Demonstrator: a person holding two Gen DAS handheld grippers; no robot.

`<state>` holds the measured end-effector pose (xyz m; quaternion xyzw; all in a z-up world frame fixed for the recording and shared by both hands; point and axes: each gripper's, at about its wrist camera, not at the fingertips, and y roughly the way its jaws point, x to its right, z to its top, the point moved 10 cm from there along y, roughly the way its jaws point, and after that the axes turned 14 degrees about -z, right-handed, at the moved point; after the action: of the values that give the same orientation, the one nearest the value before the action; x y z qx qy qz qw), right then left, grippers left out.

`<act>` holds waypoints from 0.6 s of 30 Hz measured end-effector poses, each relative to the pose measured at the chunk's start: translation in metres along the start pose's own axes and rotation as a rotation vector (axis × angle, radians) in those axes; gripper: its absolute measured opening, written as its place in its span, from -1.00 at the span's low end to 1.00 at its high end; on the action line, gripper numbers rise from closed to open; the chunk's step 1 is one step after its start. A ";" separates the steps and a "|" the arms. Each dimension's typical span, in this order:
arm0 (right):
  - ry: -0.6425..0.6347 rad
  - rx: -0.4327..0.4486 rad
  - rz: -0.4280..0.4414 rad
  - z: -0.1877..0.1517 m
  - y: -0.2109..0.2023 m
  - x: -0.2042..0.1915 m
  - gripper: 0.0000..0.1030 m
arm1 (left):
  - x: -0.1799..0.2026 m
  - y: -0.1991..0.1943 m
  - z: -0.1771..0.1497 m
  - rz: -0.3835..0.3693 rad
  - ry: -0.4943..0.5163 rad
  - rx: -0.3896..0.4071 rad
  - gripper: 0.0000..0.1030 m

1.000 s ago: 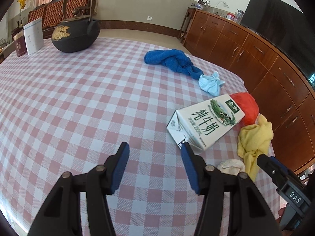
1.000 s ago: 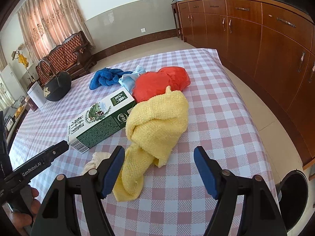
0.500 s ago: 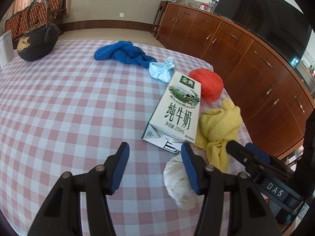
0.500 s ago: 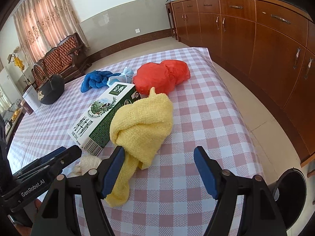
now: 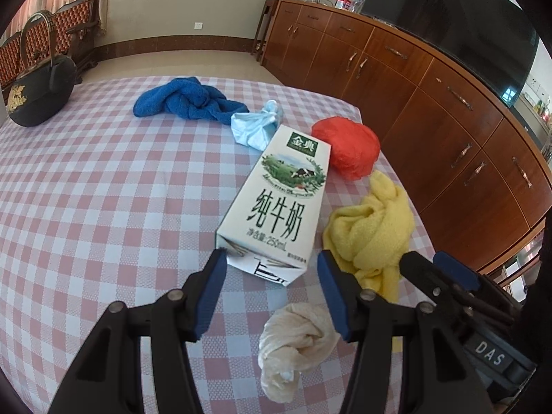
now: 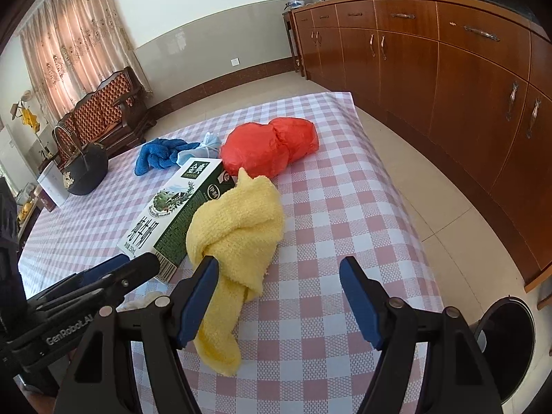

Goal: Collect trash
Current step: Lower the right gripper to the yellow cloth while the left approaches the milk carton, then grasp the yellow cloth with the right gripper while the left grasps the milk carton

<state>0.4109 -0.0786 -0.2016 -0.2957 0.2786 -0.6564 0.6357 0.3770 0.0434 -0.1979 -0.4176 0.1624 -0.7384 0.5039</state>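
Both tools are spread wide and hold nothing. Left tool (image 5: 272, 262) frames the near end of the milk carton (image 5: 279, 203), which lies flat on the checked bench (image 5: 103, 189); its left fingertip is just at the carton's corner, its right one beside the yellow cloth (image 5: 372, 231). Right tool (image 6: 279, 269) hangs over the same yellow cloth (image 6: 238, 227), with its left fingertip against the folds.

Closing the left tool here could catch only the carton's flap end, so the carton might pivot or slip out when lifted. It could also pinch the yellow cloth or the crumpled cream paper wad (image 5: 296, 341) lying just under its right finger. The two tools sit close together and could knock each other. A dark bin (image 6: 507, 338) stands on the floor past the bench edge; a loose grip could drop the carton short of it.
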 end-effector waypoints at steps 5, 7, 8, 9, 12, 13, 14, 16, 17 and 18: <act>0.013 -0.005 0.002 0.000 0.001 0.004 0.44 | 0.003 0.007 0.004 0.002 -0.002 -0.003 0.09; 0.018 -0.003 0.003 0.001 0.000 0.006 0.44 | 0.005 0.004 0.007 0.012 0.000 0.011 0.09; 0.018 -0.002 0.003 0.001 0.000 0.007 0.44 | 0.006 0.001 0.010 0.013 0.007 0.023 0.09; 0.019 0.000 0.005 0.001 -0.001 0.007 0.44 | 0.006 -0.001 0.012 0.020 0.017 0.031 0.09; 0.023 0.001 0.014 0.003 -0.001 0.007 0.44 | 0.004 0.000 0.018 0.036 0.040 0.029 0.09; 0.025 0.003 0.018 0.004 -0.001 0.007 0.44 | 0.001 0.002 0.019 0.044 0.042 0.022 0.09; 0.026 0.005 0.021 0.005 -0.002 0.005 0.44 | -0.001 0.004 0.021 0.049 0.041 0.016 0.09; 0.024 0.007 0.032 0.006 -0.003 0.000 0.44 | -0.005 0.009 0.023 0.052 0.035 0.006 0.09; 0.020 0.010 0.035 0.007 -0.003 -0.003 0.44 | -0.007 0.010 0.024 0.053 0.033 0.006 0.09; 0.014 0.011 0.035 0.007 -0.002 -0.005 0.44 | -0.008 0.012 0.024 0.056 0.033 0.005 0.09</act>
<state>0.4145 -0.0730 -0.1956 -0.2826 0.2848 -0.6486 0.6468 0.4043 0.0498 -0.1949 -0.3992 0.1804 -0.7314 0.5226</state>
